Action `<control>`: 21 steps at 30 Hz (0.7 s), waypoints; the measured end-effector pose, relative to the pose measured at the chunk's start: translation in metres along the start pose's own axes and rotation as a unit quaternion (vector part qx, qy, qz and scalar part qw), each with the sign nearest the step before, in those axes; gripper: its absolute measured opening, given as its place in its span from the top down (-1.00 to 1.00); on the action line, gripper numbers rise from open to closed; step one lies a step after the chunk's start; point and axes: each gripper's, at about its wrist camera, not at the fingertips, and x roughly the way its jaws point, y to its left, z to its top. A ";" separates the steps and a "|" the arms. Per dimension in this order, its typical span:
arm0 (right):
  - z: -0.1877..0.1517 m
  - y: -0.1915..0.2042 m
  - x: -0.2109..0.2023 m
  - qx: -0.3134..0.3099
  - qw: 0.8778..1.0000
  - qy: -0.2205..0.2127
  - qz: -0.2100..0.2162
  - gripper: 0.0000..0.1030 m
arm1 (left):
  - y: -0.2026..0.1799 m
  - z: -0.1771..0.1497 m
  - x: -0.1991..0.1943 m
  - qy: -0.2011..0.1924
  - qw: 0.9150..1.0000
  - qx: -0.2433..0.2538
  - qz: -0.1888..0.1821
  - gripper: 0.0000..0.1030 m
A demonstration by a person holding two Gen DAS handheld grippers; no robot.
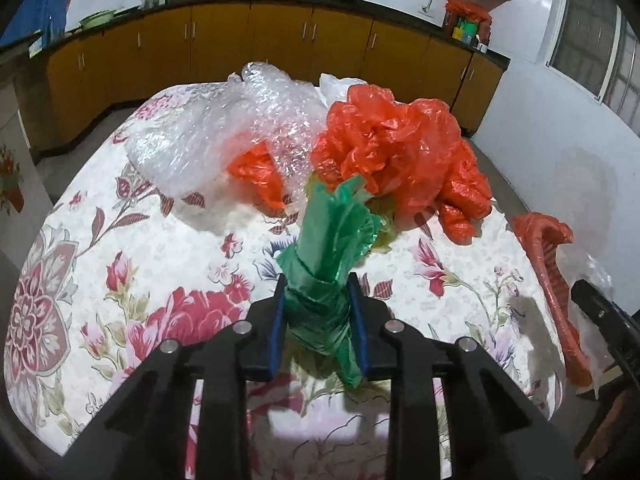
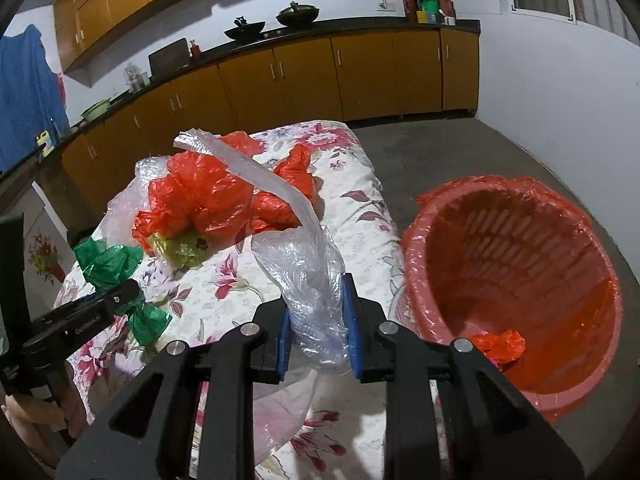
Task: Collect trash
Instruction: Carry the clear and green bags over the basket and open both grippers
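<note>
My left gripper [image 1: 318,300] is shut on a green plastic bag [image 1: 332,236], held above the floral table [image 1: 160,260]; it also shows in the right wrist view [image 2: 108,260]. My right gripper [image 2: 316,320] is shut on a clear plastic bag [image 2: 304,268] with a long white strip, above the table's right edge. Crumpled orange bags [image 1: 392,148] and clear bubble wrap [image 1: 224,128] lie on the table. An orange-lined trash basket [image 2: 516,272] stands on the floor to the right, with an orange scrap [image 2: 500,344] inside.
A yellowish bag [image 2: 180,246] lies under the orange bags. Brown cabinets [image 1: 280,40] with pans on the counter line the far wall. Grey floor [image 2: 440,152] lies beyond the basket. The basket's rim shows in the left wrist view [image 1: 552,264].
</note>
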 end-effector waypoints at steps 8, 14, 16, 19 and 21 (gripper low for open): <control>0.002 -0.009 -0.009 0.010 1.000 -0.011 -0.002 0.54 | -0.012 0.006 -0.018 -0.021 0.999 0.017 -0.017 0.47; 0.007 -0.030 -0.023 0.023 0.999 -0.028 -0.023 0.54 | -0.045 0.012 -0.033 -0.032 0.997 0.036 -0.058 0.47; 0.009 -0.041 -0.029 0.033 0.998 -0.034 -0.032 0.54 | -0.062 0.014 -0.037 -0.036 0.995 0.048 -0.077 0.47; 0.012 -0.057 -0.035 0.048 0.997 -0.041 -0.045 0.54 | -0.084 0.016 -0.041 -0.039 0.992 0.061 -0.100 0.47; 0.013 -0.066 -0.038 0.057 0.996 -0.045 -0.053 0.54 | -0.099 0.017 -0.043 -0.039 0.990 0.070 -0.116 0.47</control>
